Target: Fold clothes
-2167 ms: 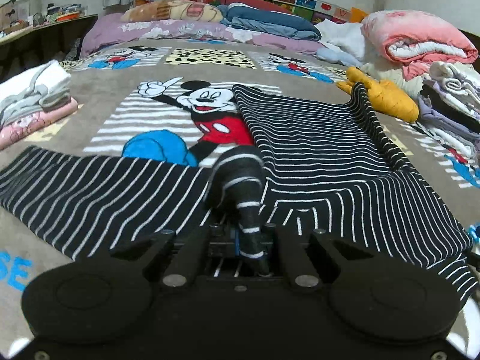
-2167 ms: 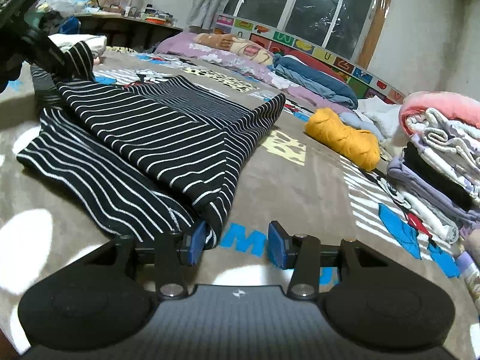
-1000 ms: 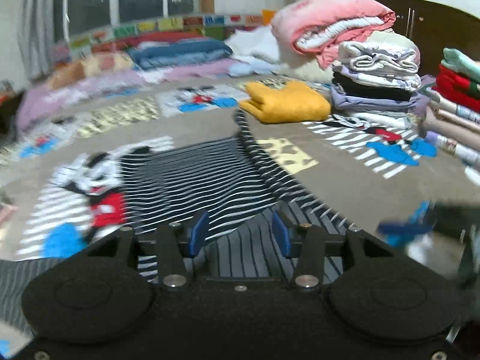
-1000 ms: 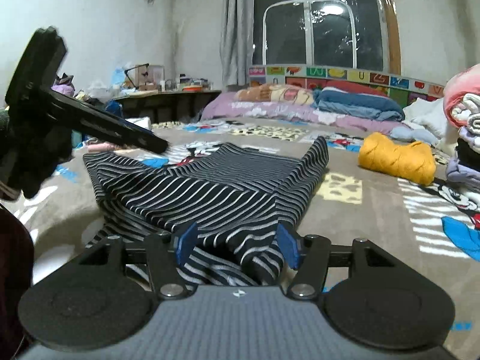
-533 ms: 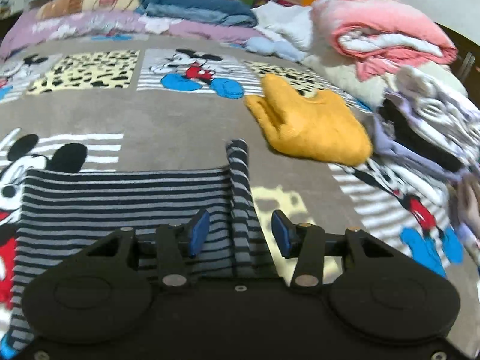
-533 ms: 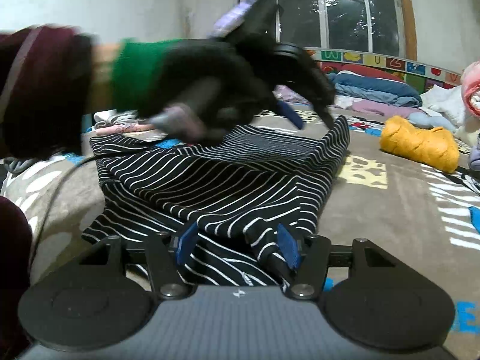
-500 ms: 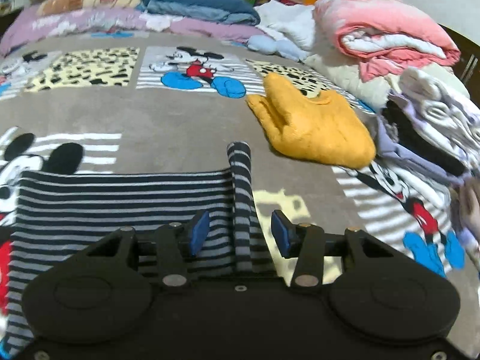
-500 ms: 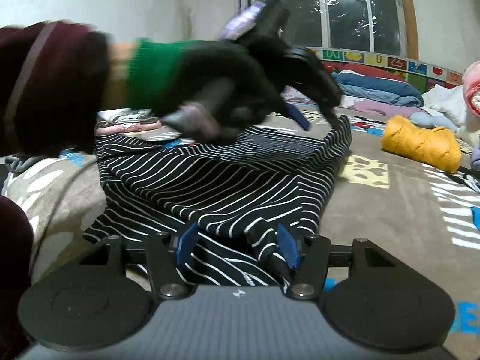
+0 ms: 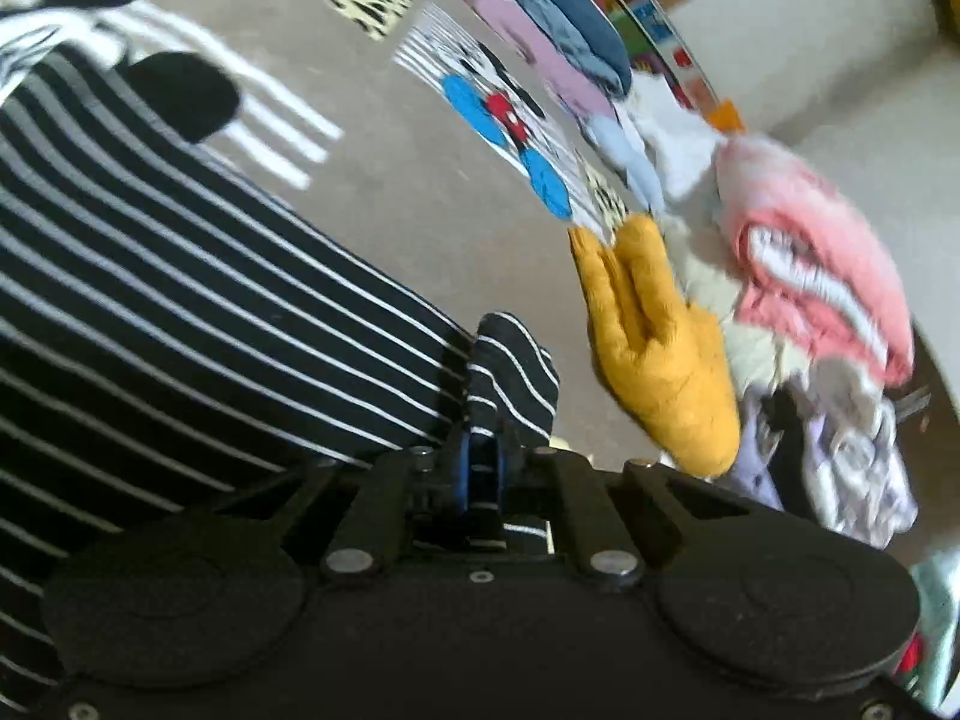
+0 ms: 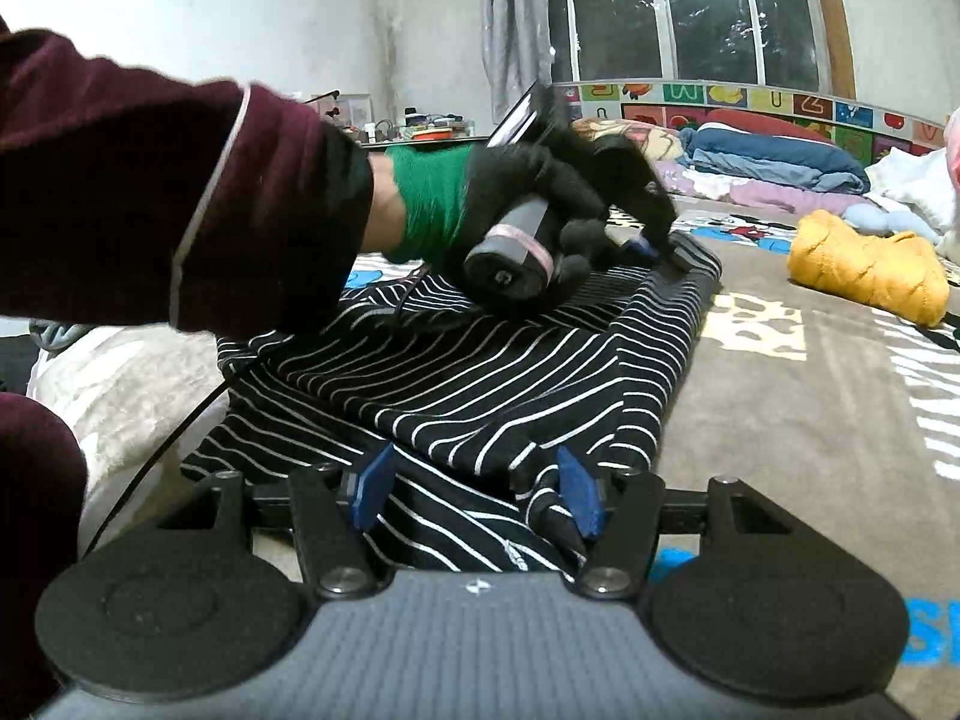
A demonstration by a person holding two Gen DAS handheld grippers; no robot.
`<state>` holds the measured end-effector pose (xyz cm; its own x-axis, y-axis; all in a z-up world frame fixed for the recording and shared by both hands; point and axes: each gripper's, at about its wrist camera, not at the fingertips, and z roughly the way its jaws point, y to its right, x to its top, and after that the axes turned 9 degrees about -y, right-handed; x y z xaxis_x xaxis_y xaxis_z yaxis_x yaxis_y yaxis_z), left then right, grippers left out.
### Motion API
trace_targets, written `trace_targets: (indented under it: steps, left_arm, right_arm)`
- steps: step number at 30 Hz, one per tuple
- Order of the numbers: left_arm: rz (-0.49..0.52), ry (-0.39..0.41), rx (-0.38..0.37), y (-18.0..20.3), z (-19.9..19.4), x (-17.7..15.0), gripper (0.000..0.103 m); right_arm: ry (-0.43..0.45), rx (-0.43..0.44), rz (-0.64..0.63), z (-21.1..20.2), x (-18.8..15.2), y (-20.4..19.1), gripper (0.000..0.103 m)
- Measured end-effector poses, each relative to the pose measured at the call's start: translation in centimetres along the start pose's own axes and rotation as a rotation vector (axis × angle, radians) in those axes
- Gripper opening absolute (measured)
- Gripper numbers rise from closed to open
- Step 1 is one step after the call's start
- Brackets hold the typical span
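Two layers of soft, light striped shirt (image 10: 480, 384) lie on the bed (image 10: 780, 420). Your left gripper (image 9: 480, 444) is pinched on its far corner; the right gripper (image 10: 474, 489) gapes over the near hem. Take corners: it sags.

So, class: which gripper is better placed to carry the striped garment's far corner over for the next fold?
Left. The left gripper is shut on the striped garment at its far corner. The right gripper is open at the near hem, gripping nothing.
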<state>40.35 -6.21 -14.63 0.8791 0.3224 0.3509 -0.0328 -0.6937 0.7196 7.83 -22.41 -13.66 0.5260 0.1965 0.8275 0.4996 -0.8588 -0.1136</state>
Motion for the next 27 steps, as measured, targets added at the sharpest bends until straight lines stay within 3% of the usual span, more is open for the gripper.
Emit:
trace_targets:
  steps: [9, 14, 17, 20, 22, 27]
  left_arm:
    - [0.249, -0.026, 0.188, 3.5, 0.5, 0.6, 0.008]
    - [0.386, 0.075, 0.251, 5.8, -1.7, 0.1, 0.008]
    - [0.456, 0.096, 0.261, 7.2, -1.4, -0.1, 0.008]
    - [0.488, 0.045, 0.259, 7.7, 0.7, 0.0, 0.008]
    - [0.469, -0.088, 0.368, 6.8, 4.3, 0.7, 0.008]
    - [0.506, -0.022, 0.329, 7.6, 2.1, 0.7, 0.010]
  right_arm:
    - [-0.007, 0.004, -0.001, 0.2, 0.2, 0.1, 0.062]
    - [-0.007, 0.006, 0.000, 0.2, 0.2, 0.2, 0.062]
    - [-0.007, 0.009, 0.000, 0.3, 0.1, 0.2, 0.062]
    - [-0.007, 0.010, 0.001, 0.3, 0.1, 0.3, 0.062]
    - [-0.006, 0.011, 0.002, 0.2, 0.1, 0.3, 0.062]
    - [-0.001, 0.014, 0.008, 0.2, 0.0, 0.5, 0.062]
